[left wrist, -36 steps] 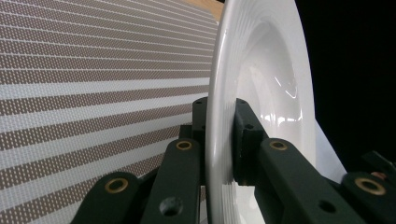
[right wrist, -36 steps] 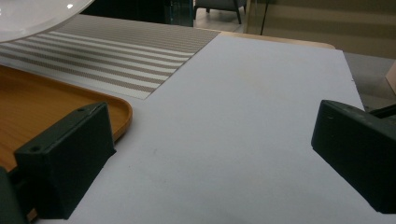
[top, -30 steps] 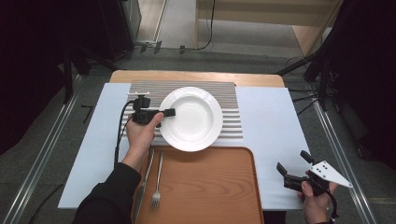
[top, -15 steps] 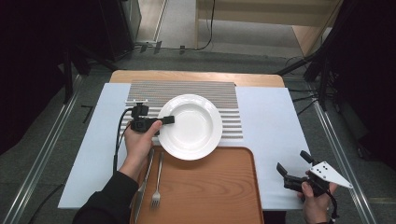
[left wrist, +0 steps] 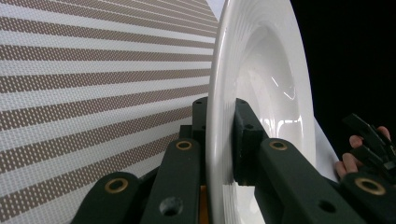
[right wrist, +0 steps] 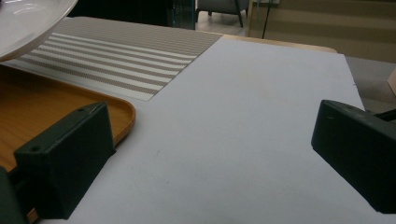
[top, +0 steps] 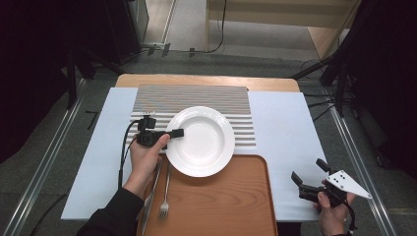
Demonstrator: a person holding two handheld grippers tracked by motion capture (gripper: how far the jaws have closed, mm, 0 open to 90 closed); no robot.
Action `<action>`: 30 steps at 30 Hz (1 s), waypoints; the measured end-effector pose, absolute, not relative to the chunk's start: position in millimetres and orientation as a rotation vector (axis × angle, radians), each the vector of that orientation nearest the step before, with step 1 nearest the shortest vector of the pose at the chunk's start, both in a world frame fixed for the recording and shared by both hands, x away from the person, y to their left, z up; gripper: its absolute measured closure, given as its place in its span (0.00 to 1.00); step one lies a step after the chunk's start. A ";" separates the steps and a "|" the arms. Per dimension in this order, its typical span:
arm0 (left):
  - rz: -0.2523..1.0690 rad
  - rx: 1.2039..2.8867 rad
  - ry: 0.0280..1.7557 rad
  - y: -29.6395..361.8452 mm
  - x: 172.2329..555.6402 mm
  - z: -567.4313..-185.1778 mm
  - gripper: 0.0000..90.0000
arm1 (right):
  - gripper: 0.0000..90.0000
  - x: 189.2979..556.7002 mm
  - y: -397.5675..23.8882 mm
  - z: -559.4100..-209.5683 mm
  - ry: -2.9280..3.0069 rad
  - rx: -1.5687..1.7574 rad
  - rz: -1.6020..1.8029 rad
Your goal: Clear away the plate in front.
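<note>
Left claw clamps the left rim of the round white ceramic plate; jaws pinch the rim from both faces. Plate straddles the striped brown-and-white placemat and the orange wooden tray. Right claw wide open, holding nothing, above the white desk covering.

plate half over mat, half over tray; fork on tray's left part; left tool at plate's left rim; right tool right of tray.
</note>
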State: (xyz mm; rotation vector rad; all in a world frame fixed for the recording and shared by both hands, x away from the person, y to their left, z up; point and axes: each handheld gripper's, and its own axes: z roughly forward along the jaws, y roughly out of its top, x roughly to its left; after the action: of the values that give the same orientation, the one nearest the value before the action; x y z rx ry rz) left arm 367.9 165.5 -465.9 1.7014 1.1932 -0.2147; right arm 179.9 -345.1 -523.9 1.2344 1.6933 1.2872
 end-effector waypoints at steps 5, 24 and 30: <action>-0.229 1.703 1.179 165.8 362.2 -467.0 0.91 | 0.00 179.8 -344.9 -524.0 1.695 1.234 1.285; -0.254 1.715 1.144 170.3 339.8 -470.2 0.91 | 0.00 179.8 -344.4 -524.1 1.698 1.233 1.283; -0.260 1.717 1.140 172.6 333.6 -471.3 0.91 | 0.00 180.3 -344.2 -524.1 1.701 1.227 1.277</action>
State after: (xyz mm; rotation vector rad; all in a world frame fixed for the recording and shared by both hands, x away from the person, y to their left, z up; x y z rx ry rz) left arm 333.6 172.6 -471.3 1.7169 1.1403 -0.2596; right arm 180.3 -344.2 -524.1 1.2268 1.7008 1.2768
